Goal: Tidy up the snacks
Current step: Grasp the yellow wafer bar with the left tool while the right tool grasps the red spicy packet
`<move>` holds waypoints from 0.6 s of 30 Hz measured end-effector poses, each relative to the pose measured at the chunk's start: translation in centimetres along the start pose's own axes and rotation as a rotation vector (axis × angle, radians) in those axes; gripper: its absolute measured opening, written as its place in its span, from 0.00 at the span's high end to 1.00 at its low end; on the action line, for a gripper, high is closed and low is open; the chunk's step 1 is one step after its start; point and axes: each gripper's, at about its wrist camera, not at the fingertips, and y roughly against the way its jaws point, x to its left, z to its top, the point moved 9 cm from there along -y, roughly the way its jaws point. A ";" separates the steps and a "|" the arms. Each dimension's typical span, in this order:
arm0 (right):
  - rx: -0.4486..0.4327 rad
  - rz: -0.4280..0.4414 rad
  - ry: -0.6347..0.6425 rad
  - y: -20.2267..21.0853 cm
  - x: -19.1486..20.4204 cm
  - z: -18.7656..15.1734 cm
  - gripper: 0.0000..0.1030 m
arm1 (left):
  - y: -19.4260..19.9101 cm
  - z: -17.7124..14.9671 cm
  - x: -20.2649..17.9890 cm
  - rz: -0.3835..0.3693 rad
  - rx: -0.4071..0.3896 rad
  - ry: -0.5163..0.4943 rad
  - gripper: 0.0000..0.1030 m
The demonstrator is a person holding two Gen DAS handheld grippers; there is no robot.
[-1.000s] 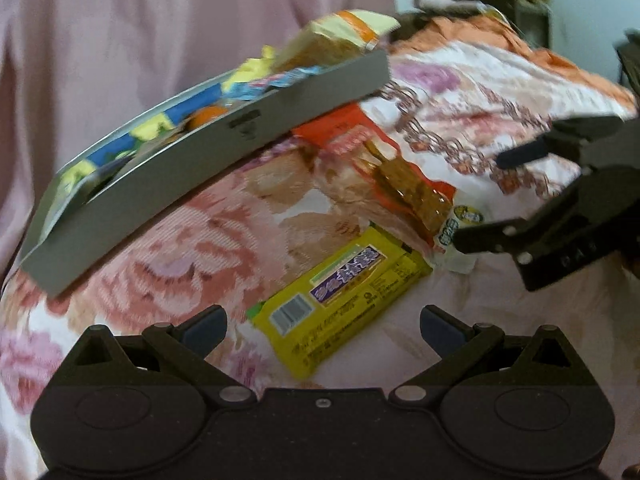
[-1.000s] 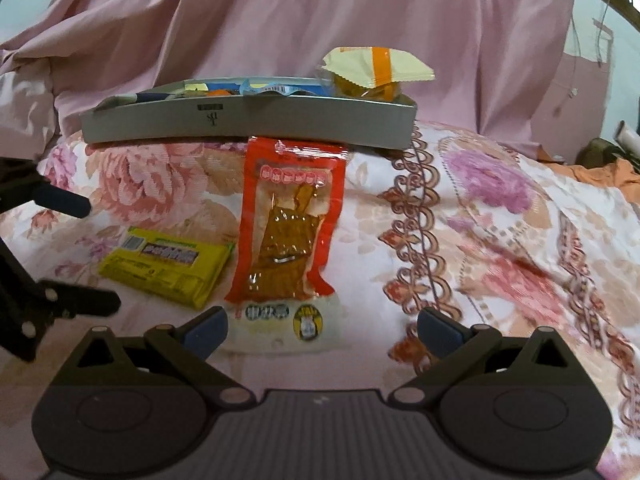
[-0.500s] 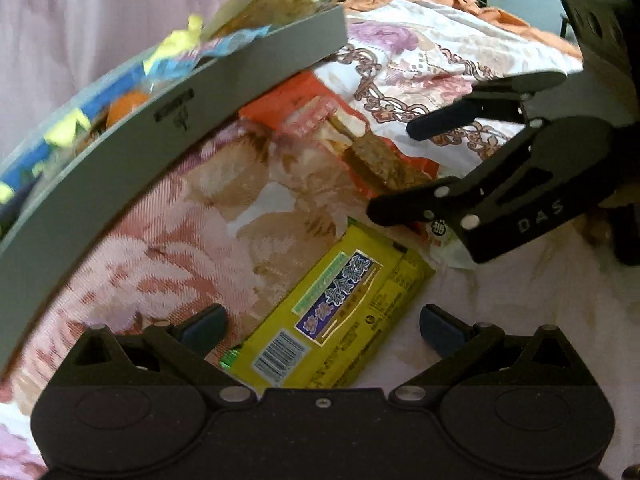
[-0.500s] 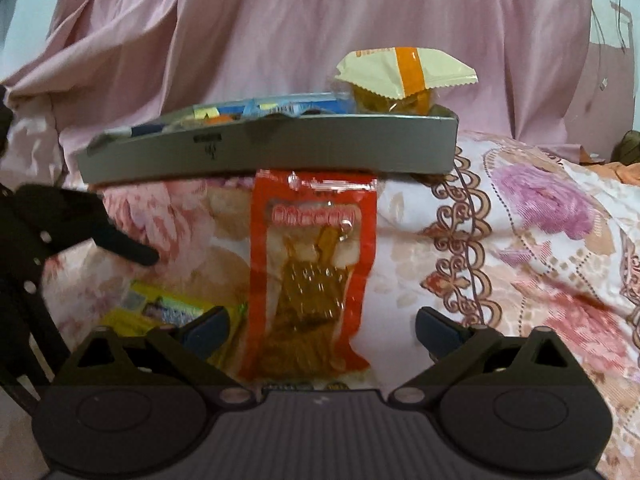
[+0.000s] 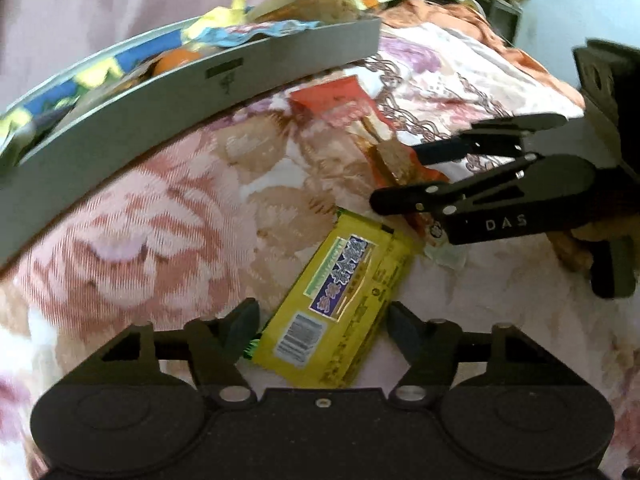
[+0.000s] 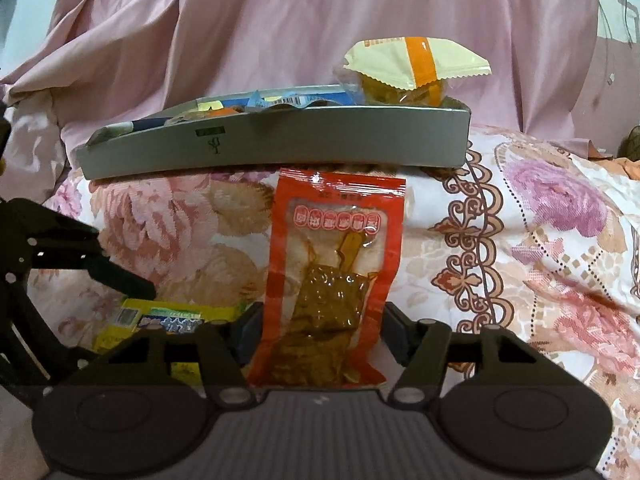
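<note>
Left wrist: your left gripper (image 5: 322, 320) narrowly straddles the yellow bar (image 5: 340, 304); your right gripper (image 6: 320, 330) brackets the red pouch (image 6: 334, 268).

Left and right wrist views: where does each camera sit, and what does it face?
Left wrist: on the left gripper, facing the yellow pack and grey box; right gripper enters from the right.
Right wrist: on the right gripper, facing the red pack and box; left gripper's finger at left.
Shared: both packs, box, floral cloth.
</note>
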 end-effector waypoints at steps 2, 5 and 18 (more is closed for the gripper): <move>0.016 0.000 0.004 0.3 0.0 -0.2 0.37 | 0.3 -0.2 -0.1 0.008 0.004 0.052 0.36; 0.064 0.001 0.009 0.7 0.0 -0.6 0.37 | 0.9 -0.7 -0.3 0.027 0.013 0.170 0.40; 0.241 0.002 0.099 5.6 0.9 -4.7 0.38 | 2.6 -2.7 -3.3 0.105 0.023 0.415 0.36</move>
